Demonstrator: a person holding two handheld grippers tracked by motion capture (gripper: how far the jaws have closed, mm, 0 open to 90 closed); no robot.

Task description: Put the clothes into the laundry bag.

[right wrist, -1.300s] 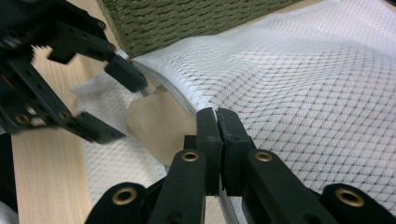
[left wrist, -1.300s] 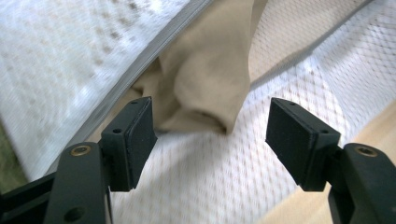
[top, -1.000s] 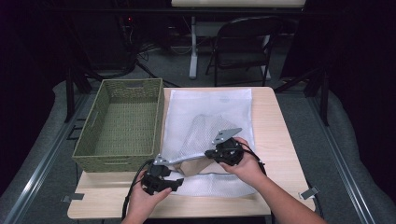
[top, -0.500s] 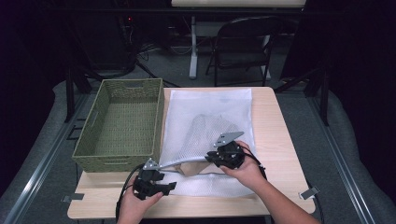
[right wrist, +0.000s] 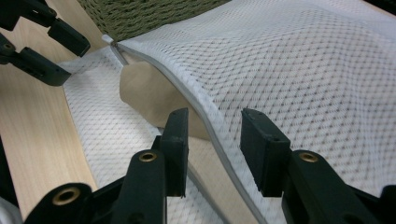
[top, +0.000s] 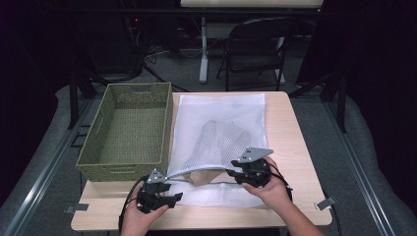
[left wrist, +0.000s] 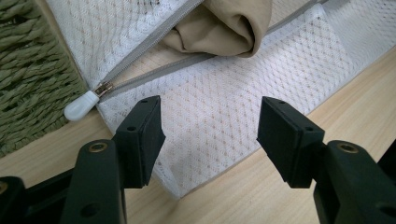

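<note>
A white mesh bag (top: 221,132) lies flat on the bench (top: 295,147), just right of a green woven basket (top: 128,130), its near edge unzipped with tan cloth (top: 206,174) showing in the opening. The left hand-held gripper (top: 169,197) sits at the bag's near left corner; its jaws stand apart over the lower mesh layer, pressing on nothing, with the white zip pull (left wrist: 80,106) just beyond them beside the basket. The right hand-held gripper (top: 233,173) is at the near edge farther right; its jaws have just been opening, and the raised upper zip edge (right wrist: 205,122) runs between them, with no pad pressing on it.
</note>
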